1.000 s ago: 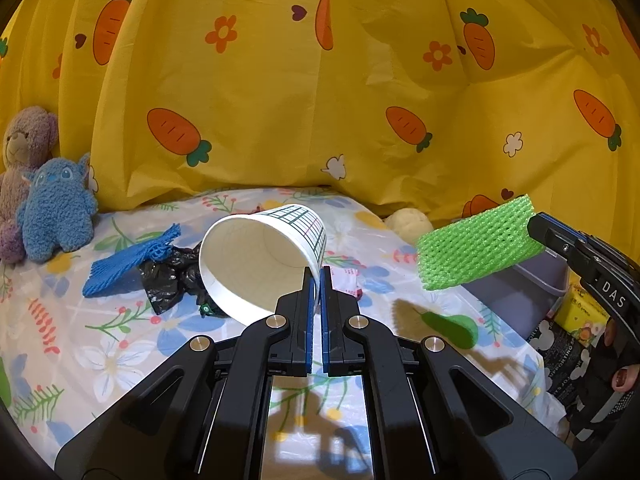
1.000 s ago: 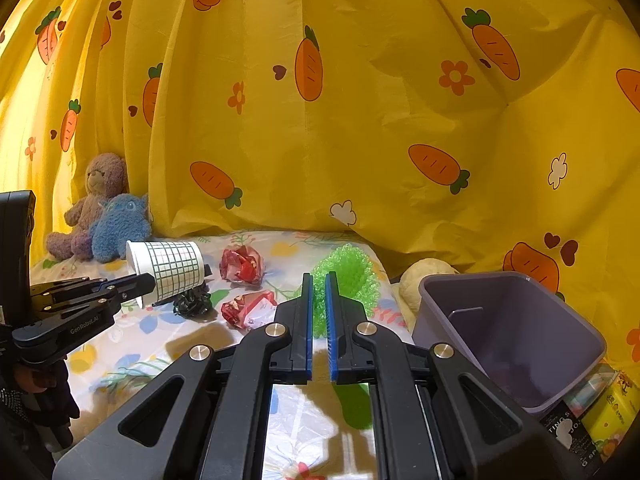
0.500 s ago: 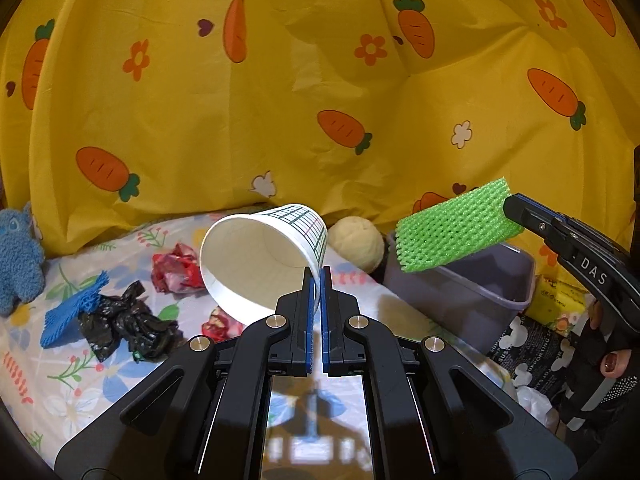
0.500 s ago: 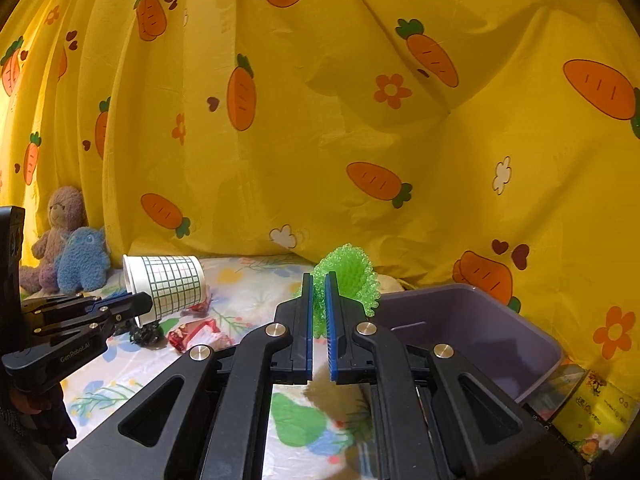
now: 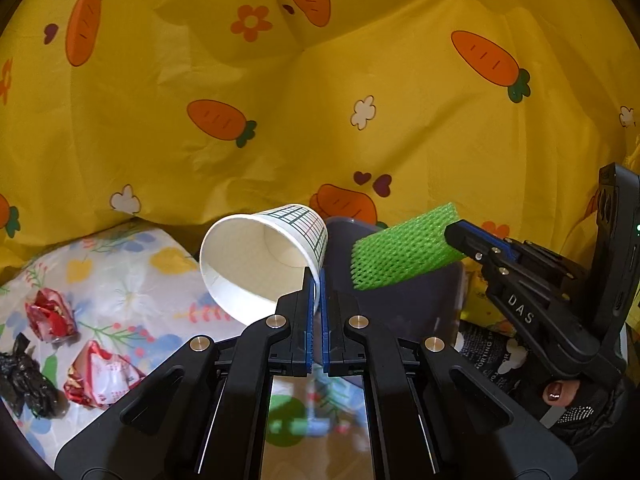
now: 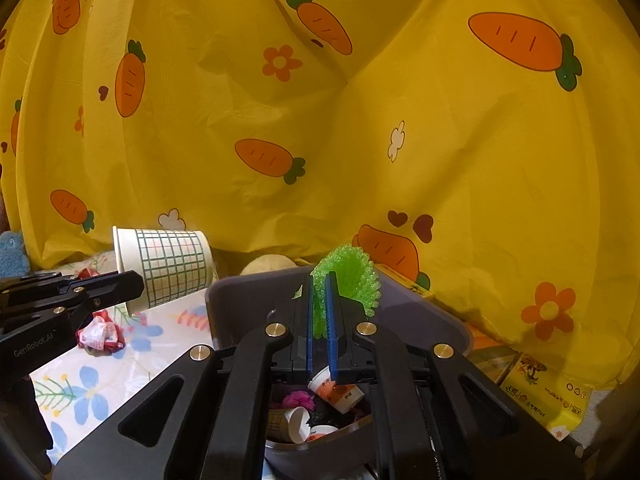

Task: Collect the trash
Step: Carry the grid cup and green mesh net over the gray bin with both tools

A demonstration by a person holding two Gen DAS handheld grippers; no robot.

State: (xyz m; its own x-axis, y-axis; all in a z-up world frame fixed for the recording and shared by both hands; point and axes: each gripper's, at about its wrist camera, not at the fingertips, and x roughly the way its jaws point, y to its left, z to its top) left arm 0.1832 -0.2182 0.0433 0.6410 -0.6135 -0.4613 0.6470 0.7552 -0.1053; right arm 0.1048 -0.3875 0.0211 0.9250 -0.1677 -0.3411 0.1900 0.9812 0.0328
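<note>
My left gripper [image 5: 316, 280] is shut on the rim of a white paper cup with a green grid print [image 5: 260, 264], held in the air at the left edge of the grey bin [image 5: 452, 292]. The cup also shows in the right wrist view [image 6: 168, 264]. My right gripper [image 6: 319, 280] is shut on a green foam net [image 6: 352, 280] and holds it over the grey bin [image 6: 240, 292]. The net shows in the left wrist view [image 5: 400, 252] too. Inside the bin lie paper cups [image 6: 336, 392] and other trash.
Red wrappers [image 5: 50, 316] [image 5: 104, 376] and a black crumpled bag [image 5: 24, 380] lie on the floral sheet [image 5: 132, 280]. A yellow carrot-print curtain [image 6: 320, 120] hangs behind. Yellow boxes [image 6: 548, 396] lie right of the bin. A blue plush [image 6: 12, 248] sits far left.
Both grippers have swung right with their loads. The cup went from over the sheet to the bin's edge, and the green net is now over the bin.
</note>
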